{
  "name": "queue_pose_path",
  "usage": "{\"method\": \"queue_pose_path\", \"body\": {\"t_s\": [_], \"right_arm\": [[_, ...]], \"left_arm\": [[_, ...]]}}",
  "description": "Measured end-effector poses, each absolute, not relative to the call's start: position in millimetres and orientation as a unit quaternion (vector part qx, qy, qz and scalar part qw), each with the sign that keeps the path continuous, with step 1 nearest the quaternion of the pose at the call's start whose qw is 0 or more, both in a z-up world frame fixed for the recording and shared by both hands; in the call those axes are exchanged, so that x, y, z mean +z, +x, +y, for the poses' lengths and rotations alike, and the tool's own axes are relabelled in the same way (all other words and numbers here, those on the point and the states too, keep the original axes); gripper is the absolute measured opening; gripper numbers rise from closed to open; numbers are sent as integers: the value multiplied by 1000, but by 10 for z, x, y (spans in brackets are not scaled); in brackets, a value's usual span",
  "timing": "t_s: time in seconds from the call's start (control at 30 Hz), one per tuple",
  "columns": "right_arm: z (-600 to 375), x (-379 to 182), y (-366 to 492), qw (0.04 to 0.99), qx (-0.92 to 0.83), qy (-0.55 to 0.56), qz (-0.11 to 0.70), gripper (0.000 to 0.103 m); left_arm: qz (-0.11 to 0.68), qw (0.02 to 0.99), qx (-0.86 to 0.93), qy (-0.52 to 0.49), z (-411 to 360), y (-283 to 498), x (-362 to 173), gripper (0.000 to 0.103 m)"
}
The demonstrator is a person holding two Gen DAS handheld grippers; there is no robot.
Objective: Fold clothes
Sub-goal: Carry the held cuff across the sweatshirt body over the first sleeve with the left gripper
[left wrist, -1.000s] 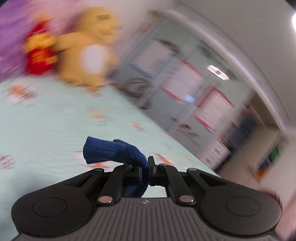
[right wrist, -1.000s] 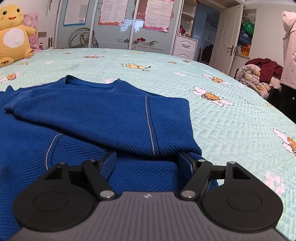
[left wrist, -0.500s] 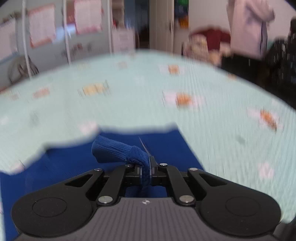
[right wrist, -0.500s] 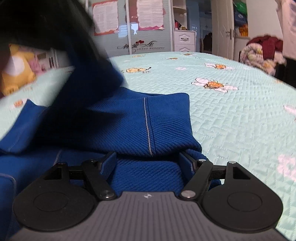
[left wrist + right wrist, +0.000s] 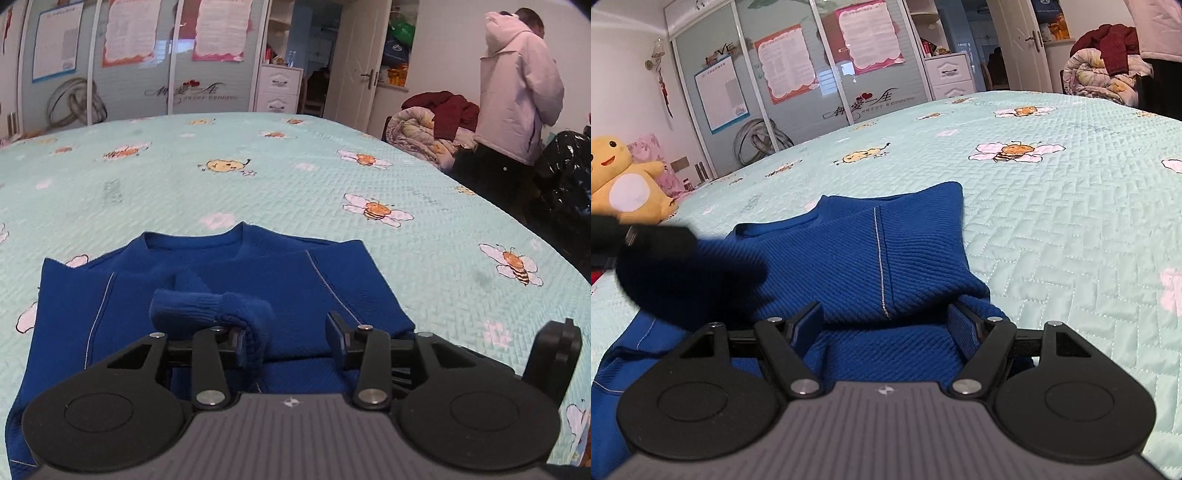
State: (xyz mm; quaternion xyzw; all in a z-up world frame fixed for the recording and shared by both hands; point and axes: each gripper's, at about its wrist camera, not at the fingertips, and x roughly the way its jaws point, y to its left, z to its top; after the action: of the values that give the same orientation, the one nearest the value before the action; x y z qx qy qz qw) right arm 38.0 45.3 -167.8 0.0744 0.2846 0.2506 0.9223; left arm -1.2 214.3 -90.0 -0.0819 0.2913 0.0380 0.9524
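A blue ribbed-knit sweater [image 5: 229,295] lies flat on the bed's pale green quilted bedspread printed with bees [image 5: 258,177], its neckline toward the far wardrobe and its right side already folded in along a pale seam line. The left gripper [image 5: 288,336] hovers low over the garment with its jaws opening; the sweater's ribbed cuff [image 5: 207,310] is draped against the left finger, with a clear gap to the other finger, so nothing is pinched. The right gripper [image 5: 886,321] sits at the sweater's near right edge with its jaws spread wide, the folded knit lying between them but not squeezed as far as this low view shows. A blurred dark shape at the left of the right wrist view is probably the left gripper's body. A yellow plush toy [image 5: 624,184] sits at the head of the bed, and a person in a pale pink hooded jacket [image 5: 517,85] stands beyond the bed's far corner.
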Motion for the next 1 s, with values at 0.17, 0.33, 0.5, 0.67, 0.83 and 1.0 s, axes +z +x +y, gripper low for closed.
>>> {"method": "queue_pose_path", "body": {"t_s": [0.17, 0.33, 0.5, 0.67, 0.83, 1.0], "right_arm": [[489, -1680, 383, 925, 246, 59, 284, 74], [451, -1692, 407, 923, 248, 67, 286, 74], [442, -1694, 422, 923, 249, 73, 285, 74], [418, -1695, 433, 922, 252, 79, 285, 74], [414, -1693, 441, 921, 252, 81, 285, 74], [407, -1697, 449, 921, 252, 80, 285, 74]], "left_arm": [[260, 963, 11, -69, 1945, 454, -631, 45], [309, 945, -3, 107, 1322, 686, -831, 64], [360, 932, -26, 35, 1476, 568, -1103, 63], [336, 940, -47, -39, 1701, 502, -1033, 64], [304, 950, -73, -28, 1599, 632, -852, 64], [313, 938, -53, 142, 1150, 819, -867, 70]]}}
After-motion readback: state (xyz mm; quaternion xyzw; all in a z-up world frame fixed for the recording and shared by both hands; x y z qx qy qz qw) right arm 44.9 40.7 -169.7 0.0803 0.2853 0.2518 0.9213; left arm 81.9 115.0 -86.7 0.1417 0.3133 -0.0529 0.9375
